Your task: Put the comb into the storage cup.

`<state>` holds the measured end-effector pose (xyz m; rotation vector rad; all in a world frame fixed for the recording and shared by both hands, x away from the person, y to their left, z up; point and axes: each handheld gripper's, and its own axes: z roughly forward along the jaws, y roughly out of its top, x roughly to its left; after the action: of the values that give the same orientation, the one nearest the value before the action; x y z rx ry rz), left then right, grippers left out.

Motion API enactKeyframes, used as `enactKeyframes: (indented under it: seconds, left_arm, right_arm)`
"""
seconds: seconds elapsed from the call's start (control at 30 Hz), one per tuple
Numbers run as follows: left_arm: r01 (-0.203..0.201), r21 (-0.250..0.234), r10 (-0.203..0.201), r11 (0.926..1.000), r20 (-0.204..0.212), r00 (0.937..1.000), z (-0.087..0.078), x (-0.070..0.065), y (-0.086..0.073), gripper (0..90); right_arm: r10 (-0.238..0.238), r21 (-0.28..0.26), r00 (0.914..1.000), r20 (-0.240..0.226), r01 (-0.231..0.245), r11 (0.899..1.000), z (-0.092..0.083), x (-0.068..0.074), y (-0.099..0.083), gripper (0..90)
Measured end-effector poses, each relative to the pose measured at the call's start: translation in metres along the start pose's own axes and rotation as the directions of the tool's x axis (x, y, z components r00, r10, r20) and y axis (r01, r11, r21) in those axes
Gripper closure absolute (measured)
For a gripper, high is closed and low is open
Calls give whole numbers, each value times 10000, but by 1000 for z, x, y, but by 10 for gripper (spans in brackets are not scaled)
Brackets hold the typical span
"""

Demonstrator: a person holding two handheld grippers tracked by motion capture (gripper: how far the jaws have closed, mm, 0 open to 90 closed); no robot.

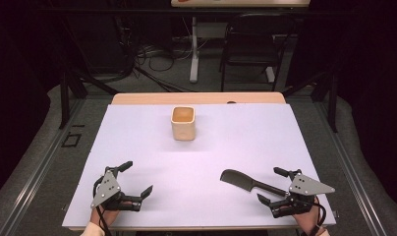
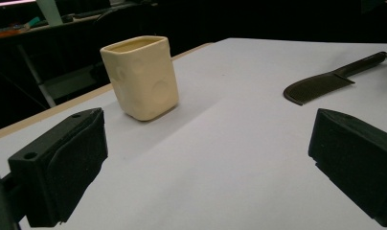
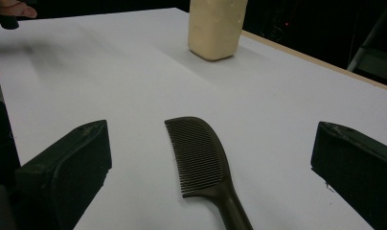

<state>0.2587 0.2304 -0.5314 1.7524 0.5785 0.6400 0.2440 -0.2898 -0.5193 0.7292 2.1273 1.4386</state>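
Comb (image 1: 245, 181): flat on white sheet (image 1: 206, 147), 5 o'clock; handle points to right gripper (image 1: 274, 186), likely for easy pickup.
Right gripper: jaws wide, straddling handle, nothing held.
Left gripper (image 1: 137, 179): jaws wide, empty, 7 o'clock.
Cup (image 1: 183, 123): upright, 12 o'clock, well apart.
Obstacles: none apparent.

Table brightly lit — dark surroundings, soft shadows, slight blur.

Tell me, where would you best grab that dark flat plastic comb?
Probably by its narrow handle. The dark flat plastic comb lies flat on the white table, handle pointing at the open right gripper, toothed blade away. Come from that near side, jaws low, closing across the handle.
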Motion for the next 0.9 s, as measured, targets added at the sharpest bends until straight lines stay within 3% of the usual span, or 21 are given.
enactKeyframes:
  seconds: [0.33,0.9]
  left_arm:
    - [-5,63,5,10000,-20,10000,1,0,0,0]
    - [-25,96,26,10000,-55,10000,1,0,0,0]
  right_arm:
    - [11,-8,10000,15,-11,10000,0,0,0,0]
    - [102,804,9999,8,-103,9967,3,0,8,0]
